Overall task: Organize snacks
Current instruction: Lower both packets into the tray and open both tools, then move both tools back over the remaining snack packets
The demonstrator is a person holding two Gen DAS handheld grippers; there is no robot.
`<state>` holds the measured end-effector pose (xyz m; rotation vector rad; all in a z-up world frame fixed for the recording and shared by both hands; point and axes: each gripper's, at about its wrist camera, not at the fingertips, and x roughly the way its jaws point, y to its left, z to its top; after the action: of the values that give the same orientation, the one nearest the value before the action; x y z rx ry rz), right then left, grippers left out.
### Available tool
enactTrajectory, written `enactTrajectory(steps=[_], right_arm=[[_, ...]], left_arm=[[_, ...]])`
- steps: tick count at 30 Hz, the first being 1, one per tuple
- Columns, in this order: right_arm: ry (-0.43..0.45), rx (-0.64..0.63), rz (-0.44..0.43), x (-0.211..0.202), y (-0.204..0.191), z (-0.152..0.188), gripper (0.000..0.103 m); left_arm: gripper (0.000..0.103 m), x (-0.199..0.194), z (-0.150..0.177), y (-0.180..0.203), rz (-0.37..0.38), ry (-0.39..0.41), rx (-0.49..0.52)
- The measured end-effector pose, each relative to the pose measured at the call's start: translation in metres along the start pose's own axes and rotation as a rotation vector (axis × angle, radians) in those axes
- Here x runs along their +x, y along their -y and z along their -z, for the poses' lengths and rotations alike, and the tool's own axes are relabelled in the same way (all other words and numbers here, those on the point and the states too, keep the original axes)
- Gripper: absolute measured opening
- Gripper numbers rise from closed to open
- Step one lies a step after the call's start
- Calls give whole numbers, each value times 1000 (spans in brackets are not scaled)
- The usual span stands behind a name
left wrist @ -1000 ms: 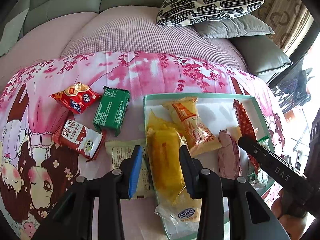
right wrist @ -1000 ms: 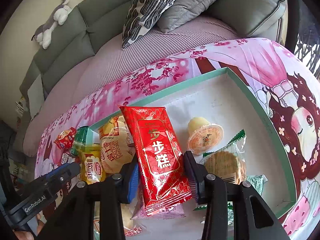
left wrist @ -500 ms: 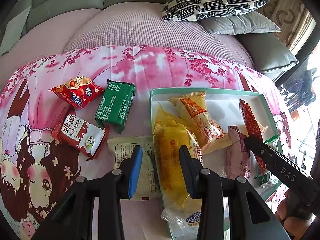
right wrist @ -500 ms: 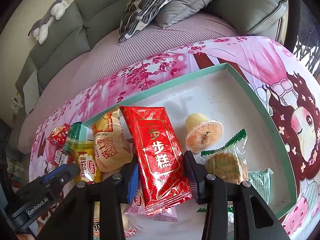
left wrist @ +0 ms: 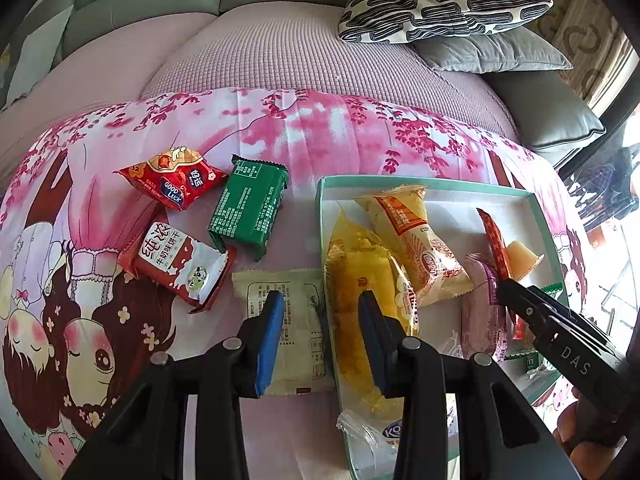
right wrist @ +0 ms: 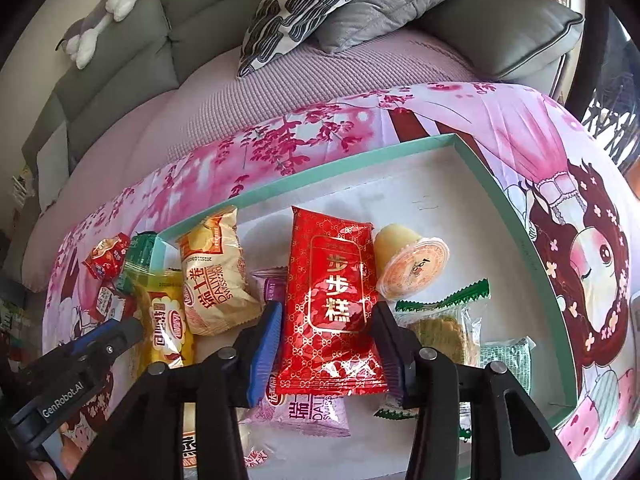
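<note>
Nearest in the left wrist view, the left gripper [left wrist: 320, 332] hangs with its fingers spread wide and nothing between them, straddling the near-left wall of the shallow teal-rimmed white cardboard box [left wrist: 424, 182]; a second ago the long yellow cake packet [left wrist: 360, 300] lay between those fingers, and now it rests inside the box at their 1 o'clock, so that deposit looks finished. Under the left finger, outside the box, lies the pale cream flat wrapper [left wrist: 296, 320], probably the next pick. At 10 o'clock, farther out on the pink cartoon-print cloth [left wrist: 304, 136], wait the red-and-white milk biscuit pack [left wrist: 176, 260], the dark green foil pack [left wrist: 248, 208] and the red crinkled snack bag [left wrist: 172, 180]. In the right wrist view, the right gripper [right wrist: 326, 338] holds the glossy red gold-patterned pouch [right wrist: 332, 300] between its fingers over the box, unchanged from before; whether the pads press it, I cannot tell. Beyond at 1 o'clock sits the clear jelly cup [right wrist: 412, 264]. Four snacks remain outside.
</note>
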<state>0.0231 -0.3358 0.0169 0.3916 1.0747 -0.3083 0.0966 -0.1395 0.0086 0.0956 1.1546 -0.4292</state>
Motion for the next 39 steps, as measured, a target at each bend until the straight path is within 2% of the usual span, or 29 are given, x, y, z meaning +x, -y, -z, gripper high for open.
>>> enactTrajectory(steps=[7,11,13,23,25,26,27,30,36,37,38,39], right_arm=[[16,-26,27,-15,-6,1,68],[14,-37,59,-19,-7,4,70],[6,-38,60,-20,-6,6,75],[6,-77,91,-25,-11,8,78],[5,-82,95,-24,-12,8,81],[5,-83,96,-23,-12,8,81],[6,-83,94,-23,-12,8,82],[9,-78,93,-22,-11,8,102],[2,-73,92,-20,-10,8,103],[2,-73,93,-20,-10,8,103],[3,-72,93,-21,-10,8,103],[7,-70,91,-21,-10,7,103]], left_arm=[[51,-20,0,-4,-3,34,-11],[58,-28,2,-11,-22,47,-27],[59,-30,3,-14,-35,48,-36],[60,-27,6,-24,-64,42,-62],[65,-24,6,-25,-74,39,-66],[75,-23,6,-26,-81,37,-68],[80,-23,7,-28,-87,40,-70],[81,-23,7,-32,-99,52,-79],[87,-21,8,-42,-121,65,-112],[90,-21,8,-43,-128,71,-117],[99,-21,8,-45,-136,80,-123],[102,-22,8,-46,-143,86,-126]])
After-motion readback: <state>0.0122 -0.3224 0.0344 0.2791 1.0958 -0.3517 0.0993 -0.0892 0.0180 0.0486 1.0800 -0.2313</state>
